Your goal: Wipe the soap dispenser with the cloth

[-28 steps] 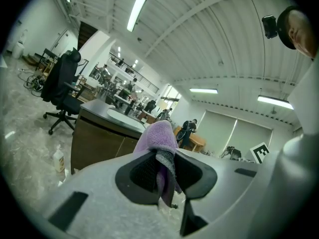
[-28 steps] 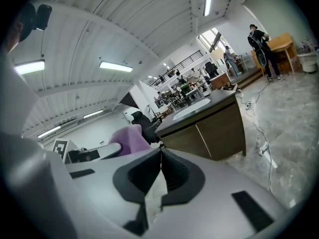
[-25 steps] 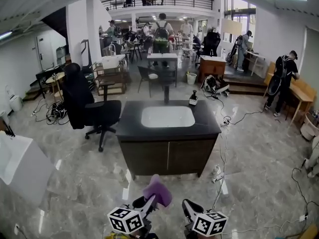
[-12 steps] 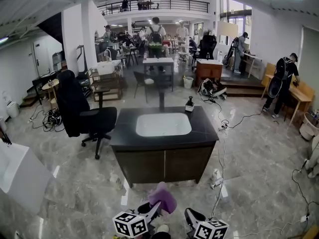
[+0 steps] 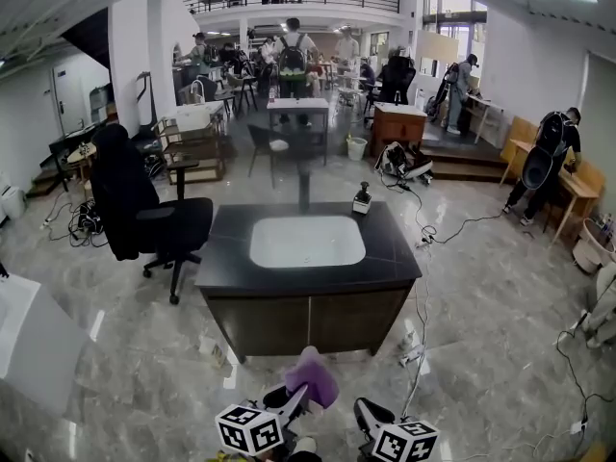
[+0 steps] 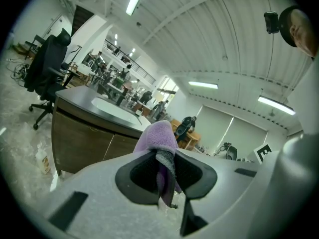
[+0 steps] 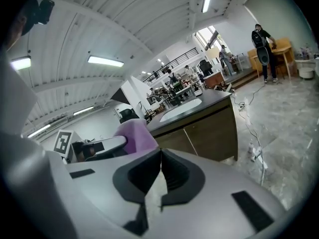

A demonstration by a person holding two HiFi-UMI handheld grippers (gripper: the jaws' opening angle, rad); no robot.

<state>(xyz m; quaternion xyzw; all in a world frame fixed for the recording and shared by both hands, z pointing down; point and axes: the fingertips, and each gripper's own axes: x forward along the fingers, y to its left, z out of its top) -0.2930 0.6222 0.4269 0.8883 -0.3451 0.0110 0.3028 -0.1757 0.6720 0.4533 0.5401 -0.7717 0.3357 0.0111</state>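
Note:
A dark soap dispenser [image 5: 363,198] stands at the back right corner of the black vanity counter [image 5: 231,253], beside the white sink basin [image 5: 308,241]. My left gripper [image 5: 300,396] sits low in the head view, shut on a purple cloth [image 5: 308,375] that bunches above its jaws; the same purple cloth [image 6: 157,139] fills the middle of the left gripper view. My right gripper [image 5: 364,414] is beside it, shut with nothing between its jaws. Both are well short of the counter's front. The right gripper view shows the purple cloth [image 7: 134,136] to its left and the counter [image 7: 199,111] ahead.
A black office chair [image 5: 144,212] stands left of the vanity. Cables [image 5: 423,306] and small items lie on the marble floor to the vanity's right. Desks, chairs and several people fill the back of the hall; a person [image 5: 544,162] stands by a table at the right.
The vanity has come nearer and lower in the head view as both grippers moved toward it. The cloth stays clamped in the left gripper.

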